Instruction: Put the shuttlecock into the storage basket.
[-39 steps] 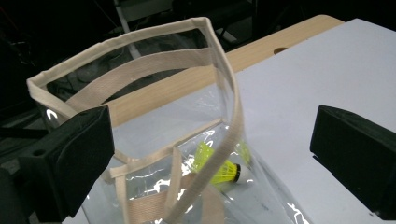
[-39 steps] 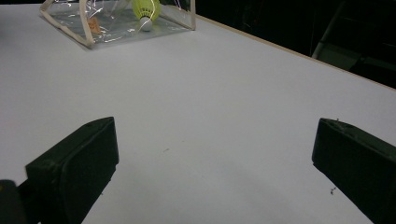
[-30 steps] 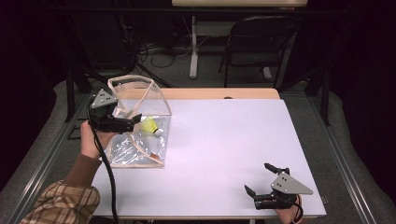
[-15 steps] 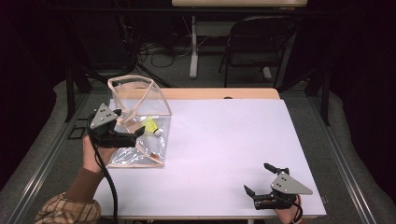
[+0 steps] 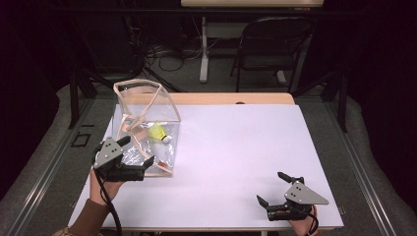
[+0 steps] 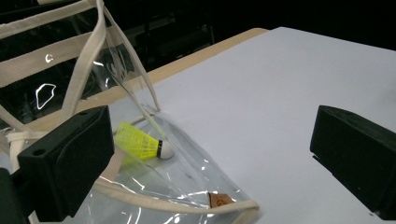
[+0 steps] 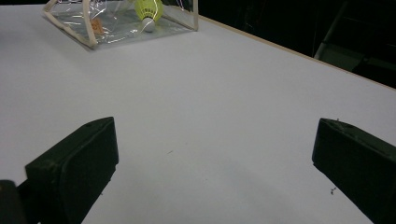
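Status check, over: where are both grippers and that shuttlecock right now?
Left gripper open, empty, at the clear bag's near corner. Right gripper open, idle at the table's near right edge. Shuttlecock lying inside the bag. Nothing in the way.

You find no text to read here; the small brown tag (image 6: 219, 199) on the clear bag (image 6: 187, 172) is illegible.
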`<state>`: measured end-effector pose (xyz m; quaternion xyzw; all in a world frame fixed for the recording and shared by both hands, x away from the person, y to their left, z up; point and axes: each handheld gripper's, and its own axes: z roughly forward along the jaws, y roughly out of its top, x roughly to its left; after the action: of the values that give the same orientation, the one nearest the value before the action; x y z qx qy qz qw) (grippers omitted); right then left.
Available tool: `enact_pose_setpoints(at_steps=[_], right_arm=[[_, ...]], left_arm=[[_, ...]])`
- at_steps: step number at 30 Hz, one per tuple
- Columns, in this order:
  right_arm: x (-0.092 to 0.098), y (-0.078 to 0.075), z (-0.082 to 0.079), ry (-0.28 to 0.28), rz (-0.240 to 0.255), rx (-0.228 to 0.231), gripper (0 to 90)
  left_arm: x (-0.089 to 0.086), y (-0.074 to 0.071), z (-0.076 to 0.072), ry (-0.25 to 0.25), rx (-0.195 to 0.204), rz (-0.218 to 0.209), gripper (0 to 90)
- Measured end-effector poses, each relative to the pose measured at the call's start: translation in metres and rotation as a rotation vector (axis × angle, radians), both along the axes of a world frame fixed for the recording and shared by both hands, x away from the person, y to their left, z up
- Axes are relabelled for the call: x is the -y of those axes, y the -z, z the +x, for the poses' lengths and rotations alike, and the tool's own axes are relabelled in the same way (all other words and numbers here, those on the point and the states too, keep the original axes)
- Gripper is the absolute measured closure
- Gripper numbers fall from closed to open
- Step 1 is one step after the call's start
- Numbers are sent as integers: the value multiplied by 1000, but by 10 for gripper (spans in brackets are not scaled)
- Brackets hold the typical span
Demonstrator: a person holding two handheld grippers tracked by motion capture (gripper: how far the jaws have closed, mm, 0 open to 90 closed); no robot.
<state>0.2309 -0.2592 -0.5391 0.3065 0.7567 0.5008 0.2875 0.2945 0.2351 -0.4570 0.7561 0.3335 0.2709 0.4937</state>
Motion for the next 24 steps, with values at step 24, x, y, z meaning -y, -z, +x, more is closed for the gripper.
enact_pose_setpoints(at_steps=[24], right_arm=[[-1,1,1,-8,-4,-7,0]], left_arm=[[-8,76,-25,15,-50,-54,0]])
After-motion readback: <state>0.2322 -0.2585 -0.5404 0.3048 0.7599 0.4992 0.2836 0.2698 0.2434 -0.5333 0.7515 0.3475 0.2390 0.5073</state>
